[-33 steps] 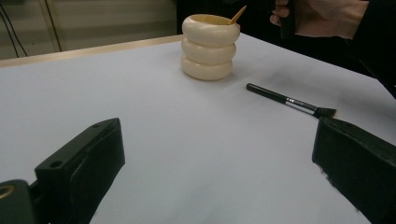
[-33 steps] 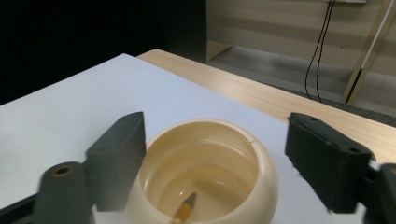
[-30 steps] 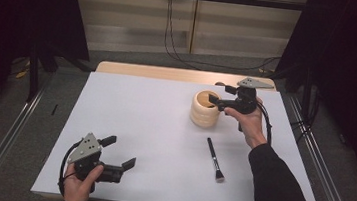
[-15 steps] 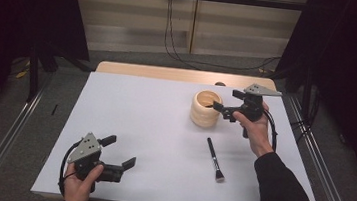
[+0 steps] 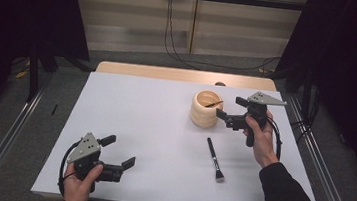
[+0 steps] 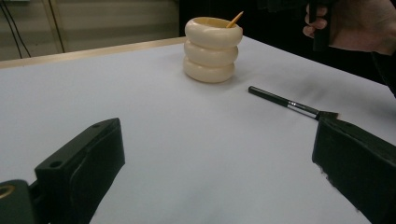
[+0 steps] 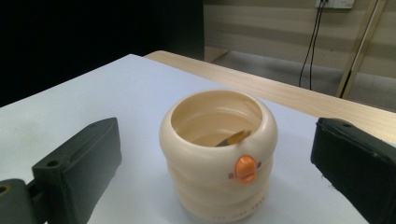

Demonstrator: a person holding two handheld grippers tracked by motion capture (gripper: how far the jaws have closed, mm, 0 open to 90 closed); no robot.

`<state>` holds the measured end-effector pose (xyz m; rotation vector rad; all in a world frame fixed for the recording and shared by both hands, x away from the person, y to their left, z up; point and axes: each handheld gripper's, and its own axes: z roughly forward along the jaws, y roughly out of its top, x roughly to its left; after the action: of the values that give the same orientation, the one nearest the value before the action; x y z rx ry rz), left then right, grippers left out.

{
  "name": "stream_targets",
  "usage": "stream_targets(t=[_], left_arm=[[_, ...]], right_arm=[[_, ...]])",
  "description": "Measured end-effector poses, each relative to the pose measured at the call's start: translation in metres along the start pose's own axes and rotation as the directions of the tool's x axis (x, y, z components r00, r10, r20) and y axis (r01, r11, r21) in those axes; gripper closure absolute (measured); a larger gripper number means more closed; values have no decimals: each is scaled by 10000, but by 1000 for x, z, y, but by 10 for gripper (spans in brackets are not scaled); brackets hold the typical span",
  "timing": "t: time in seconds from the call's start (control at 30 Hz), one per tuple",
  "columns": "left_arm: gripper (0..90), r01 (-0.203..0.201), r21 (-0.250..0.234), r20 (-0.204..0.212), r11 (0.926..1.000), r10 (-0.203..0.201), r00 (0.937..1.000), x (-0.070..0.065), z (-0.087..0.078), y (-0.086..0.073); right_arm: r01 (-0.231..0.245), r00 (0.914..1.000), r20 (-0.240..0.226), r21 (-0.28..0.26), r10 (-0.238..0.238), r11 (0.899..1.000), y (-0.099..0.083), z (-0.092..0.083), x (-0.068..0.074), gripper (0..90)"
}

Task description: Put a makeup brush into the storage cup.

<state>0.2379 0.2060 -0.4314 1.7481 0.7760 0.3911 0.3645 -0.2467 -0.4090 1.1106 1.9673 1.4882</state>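
A cream ringed cup [image 5: 205, 109] with a small orange beak [image 7: 246, 168] stands right of the table's middle. A thin tan-handled stick [image 5: 214, 104] leans inside it. My right gripper [image 5: 230, 108] hovers just right of the cup, apart from it. Its jaws have just been opening and stand open with nothing between the pads. A black make-up brush [image 5: 215, 159] lies flat on the white sheet in front of the cup. My left gripper [image 5: 118, 151] rests open near the front left edge. In the left gripper view the cup [image 6: 213, 49] and brush [image 6: 289, 102] lie far ahead.
The white sheet [image 5: 138, 126] covers the table, with a wooden strip [image 5: 169, 73] along the far edge. Metal rails [image 5: 320, 165] run along both sides. Cables [image 5: 174, 24] hang at the back wall.
My right gripper has drawn back to the right, off the cup's rim. The left gripper, cup and brush have not moved.
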Motion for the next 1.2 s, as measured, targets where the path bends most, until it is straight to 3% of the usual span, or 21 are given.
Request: stream_targets(t=[0.23, 0.37, 0.57, 0.67, 1.2], left_arm=[[23, 34, -13, -11, 10000, -34, 10000, 1, 0, 0], [23, 178, -88, -37, 9998, -178, 9998, 2, 0, 0], [23, 85, -85, -7, 9999, -86, 10000, 3, -2, -1], [22, 131, -122, 15, 9998, -131, 9999, 3, -3, -1], [22, 208, -299, -234, 9993, -215, 9995, 1, -8, -1]], right_arm=[[99, 9992, 375, -31, -98, 9999, -9, -13, 7, 21], [94, 9993, 376, -49, -92, 9999, -13, -21, 11, 20], [79, 9992, 389, 110, -83, 9999, -22, -30, 18, 18], [263, 9984, 507, 115, -268, 9996, -25, -36, 23, 6], [-29, 9967, 806, -452, 65, 9990, -51, -77, 35, 10]])
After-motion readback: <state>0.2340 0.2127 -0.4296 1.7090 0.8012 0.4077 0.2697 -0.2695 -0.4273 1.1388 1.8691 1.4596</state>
